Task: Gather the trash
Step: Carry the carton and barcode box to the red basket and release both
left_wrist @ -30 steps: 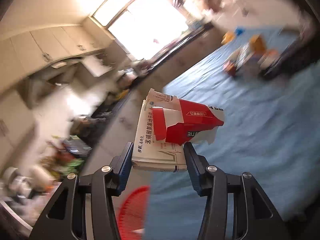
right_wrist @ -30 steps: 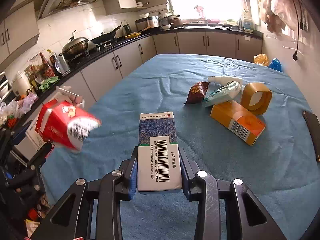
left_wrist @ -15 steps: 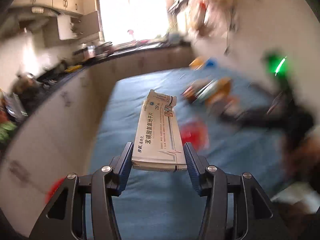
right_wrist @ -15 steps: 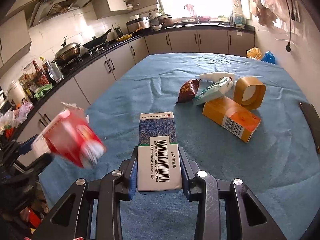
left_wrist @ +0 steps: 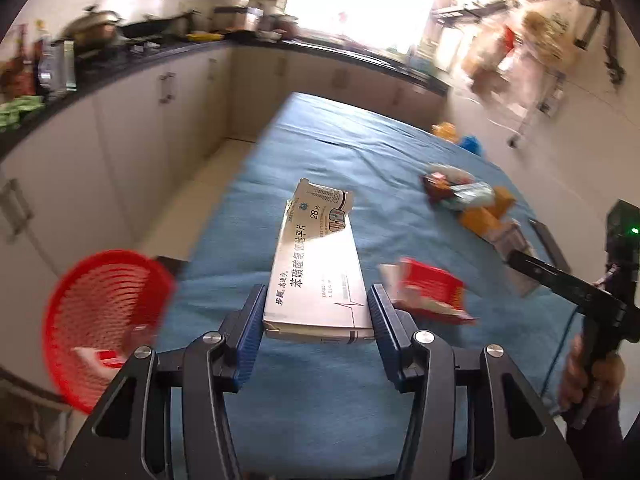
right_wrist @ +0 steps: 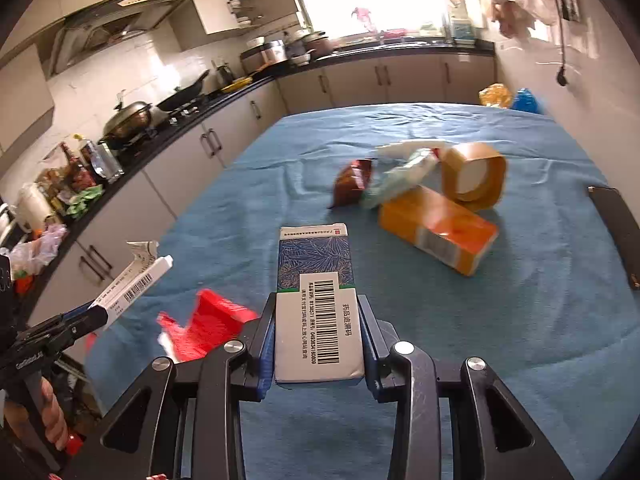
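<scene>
My left gripper (left_wrist: 316,320) is shut on a long white medicine box (left_wrist: 316,276), held above the blue tablecloth (left_wrist: 320,408). A torn red carton (left_wrist: 430,294) lies blurred on the cloth just right of that gripper. A red mesh basket (left_wrist: 104,320) sits off the table's left edge with a red and white item inside. My right gripper (right_wrist: 318,332) is shut on a blue patterned box (right_wrist: 316,304) with a barcode label. In the right wrist view the red carton (right_wrist: 208,328) lies to its left, beyond it the left gripper (right_wrist: 68,328) with the white box (right_wrist: 132,284).
Further back on the cloth lie an orange box (right_wrist: 438,236), a brown tape roll (right_wrist: 474,176), a brown wrapper (right_wrist: 354,182) and a white-green packet (right_wrist: 400,176). A dark flat object (right_wrist: 616,232) rests at the right edge. Kitchen cabinets (right_wrist: 208,148) run along the left.
The red carton that rode on the white box has dropped onto the cloth. My left gripper has rolled upright and swung over the table; the right gripper has shifted only slightly.
</scene>
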A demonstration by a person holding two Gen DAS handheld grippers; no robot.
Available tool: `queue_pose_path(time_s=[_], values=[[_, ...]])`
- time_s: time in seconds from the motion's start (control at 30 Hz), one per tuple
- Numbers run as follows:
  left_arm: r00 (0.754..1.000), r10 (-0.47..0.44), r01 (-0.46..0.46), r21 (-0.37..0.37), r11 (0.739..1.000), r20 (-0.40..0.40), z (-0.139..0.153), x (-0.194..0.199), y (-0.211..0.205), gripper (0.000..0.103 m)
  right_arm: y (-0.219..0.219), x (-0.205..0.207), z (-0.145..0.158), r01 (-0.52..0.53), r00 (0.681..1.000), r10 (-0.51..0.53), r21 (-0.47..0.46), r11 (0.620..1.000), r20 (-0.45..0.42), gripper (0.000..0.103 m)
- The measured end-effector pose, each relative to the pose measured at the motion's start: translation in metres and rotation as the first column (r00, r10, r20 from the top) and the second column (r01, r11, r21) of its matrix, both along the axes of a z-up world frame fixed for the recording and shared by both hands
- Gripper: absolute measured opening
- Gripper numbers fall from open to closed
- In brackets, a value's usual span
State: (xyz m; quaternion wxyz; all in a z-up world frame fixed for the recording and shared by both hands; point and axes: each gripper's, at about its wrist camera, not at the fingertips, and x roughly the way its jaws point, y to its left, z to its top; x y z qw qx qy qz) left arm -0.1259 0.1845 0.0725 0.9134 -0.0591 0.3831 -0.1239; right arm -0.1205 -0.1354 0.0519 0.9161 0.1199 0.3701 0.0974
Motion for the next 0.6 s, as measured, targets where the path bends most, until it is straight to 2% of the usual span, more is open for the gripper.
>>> queue_pose_path(time_s=[0.17,0.3,0.47,0.6], values=[[0.985,0.171,-0.172,0.047,0.984,0.02,0.005,-0.019,0.054,0.05,0.034,0.005,0.003,-0.093,0.996,0.093,0.039,0.995,0.0,0.038],[0.955,0.297,-0.297,0.057,0.953,0.007,0.0,-0.029,0.103,0.05,0.072,0.008,0.007,-0.182,0.983,0.182,0.05,0.982,0.005,0.038],[0.912,0.409,-0.407,0.071,0.911,-0.02,-0.016,-0.033,0.148,0.05,0.137,0.016,0.011,-0.325,0.945,0.326,0.07,0.943,-0.003,0.038],[0.901,0.433,-0.43,0.1,0.898,-0.013,-0.031,-0.029,0.166,0.05,0.193,0.024,0.008,-0.423,0.905,0.426,0.074,0.903,-0.024,0.038]])
